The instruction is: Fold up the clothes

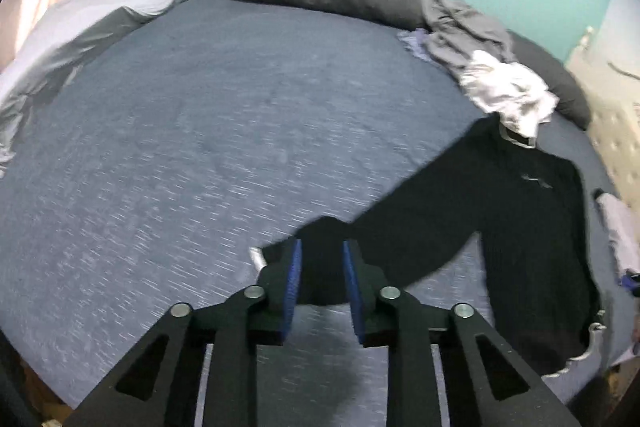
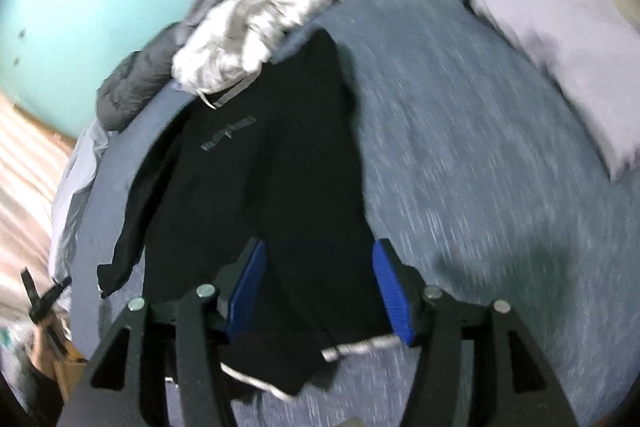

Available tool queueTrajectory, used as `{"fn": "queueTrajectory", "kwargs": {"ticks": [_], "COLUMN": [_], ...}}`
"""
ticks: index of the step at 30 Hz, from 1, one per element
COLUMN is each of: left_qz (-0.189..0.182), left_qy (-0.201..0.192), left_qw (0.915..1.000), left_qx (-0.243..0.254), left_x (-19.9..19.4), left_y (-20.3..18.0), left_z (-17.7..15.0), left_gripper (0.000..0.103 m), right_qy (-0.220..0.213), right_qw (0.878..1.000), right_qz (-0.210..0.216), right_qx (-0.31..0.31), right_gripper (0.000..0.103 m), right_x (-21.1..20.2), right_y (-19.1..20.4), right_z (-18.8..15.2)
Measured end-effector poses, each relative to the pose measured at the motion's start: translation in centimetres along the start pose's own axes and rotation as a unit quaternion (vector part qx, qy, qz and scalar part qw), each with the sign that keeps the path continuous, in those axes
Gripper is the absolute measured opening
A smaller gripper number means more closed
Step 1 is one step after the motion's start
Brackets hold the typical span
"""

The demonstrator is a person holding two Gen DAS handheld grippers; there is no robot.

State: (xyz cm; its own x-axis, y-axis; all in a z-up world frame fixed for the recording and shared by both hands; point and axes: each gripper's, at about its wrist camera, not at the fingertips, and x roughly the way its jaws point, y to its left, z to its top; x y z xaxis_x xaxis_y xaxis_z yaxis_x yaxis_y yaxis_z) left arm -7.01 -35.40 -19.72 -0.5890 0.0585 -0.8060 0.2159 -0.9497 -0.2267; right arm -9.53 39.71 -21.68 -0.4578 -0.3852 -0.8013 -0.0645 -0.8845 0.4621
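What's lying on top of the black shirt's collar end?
A crumpled white garment overlaps the collar end of the black shirt, with a grey strap hanging over it. The collar itself is covered and cannot be seen.
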Motion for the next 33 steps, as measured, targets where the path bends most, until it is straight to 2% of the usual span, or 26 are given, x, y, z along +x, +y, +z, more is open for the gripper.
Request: {"fn": "queueTrajectory", "kwargs": {"ticks": [6, 8, 11, 16, 18, 23, 25, 28, 33], "left_qz": [-0.045, -0.045, -0.045, -0.048, -0.049, -0.049, -0.050, -0.049, -0.048], "left_qy": [0.009, 0.015, 0.021, 0.026, 0.028, 0.030, 0.032, 0.033, 0.032], "left_qw": [0.9988, 0.9985, 0.9979, 0.9971, 0.9969, 0.9963, 0.9961, 0.9958, 0.9958], "left_qx": [0.018, 0.026, 0.040, 0.053, 0.055, 0.063, 0.066, 0.070, 0.071], "left_x": [-1.3, -1.5, -1.7, -1.8, -1.7, -1.6, -1.5, -1.5, -1.7], "left_y": [-2.4, -3.1, -4.0, -5.2, -5.5, -6.3, -6.6, -7.0, -7.3], "left_z": [-2.1, -2.8, -3.8, -4.7, -4.8, -4.9, -5.0, -5.0, -4.9], "left_gripper": [0.030, 0.033, 0.036, 0.037, 0.037, 0.037, 0.037, 0.037, 0.037], "right_qy": [0.060, 0.073, 0.078, 0.067, 0.064, 0.059, 0.050, 0.035, 0.002], "right_qw": [0.996, 0.993, 0.990, 0.986, 0.988, 0.991, 0.992, 0.994, 0.998], "right_qz": [0.012, 0.017, 0.008, 0.027, 0.034, 0.050, 0.055, 0.064, 0.045], "right_qx": [0.066, 0.089, 0.117, 0.147, 0.139, 0.110, 0.097, 0.080, 0.054], "right_gripper": [0.057, 0.057, 0.057, 0.057, 0.055, 0.020, 0.010, 0.005, 0.004], "right_x": [2.8, 3.6, 4.4, 4.9, 4.8, 4.7, 4.2, 2.7, -1.4], "right_y": [-2.9, -3.8, -5.0, -5.9, -5.5, -4.0, -3.7, -3.4, -3.1], "right_z": [-2.1, -2.6, -3.3, -3.9, -4.0, -4.0, -3.8, -3.0, 0.1]}}
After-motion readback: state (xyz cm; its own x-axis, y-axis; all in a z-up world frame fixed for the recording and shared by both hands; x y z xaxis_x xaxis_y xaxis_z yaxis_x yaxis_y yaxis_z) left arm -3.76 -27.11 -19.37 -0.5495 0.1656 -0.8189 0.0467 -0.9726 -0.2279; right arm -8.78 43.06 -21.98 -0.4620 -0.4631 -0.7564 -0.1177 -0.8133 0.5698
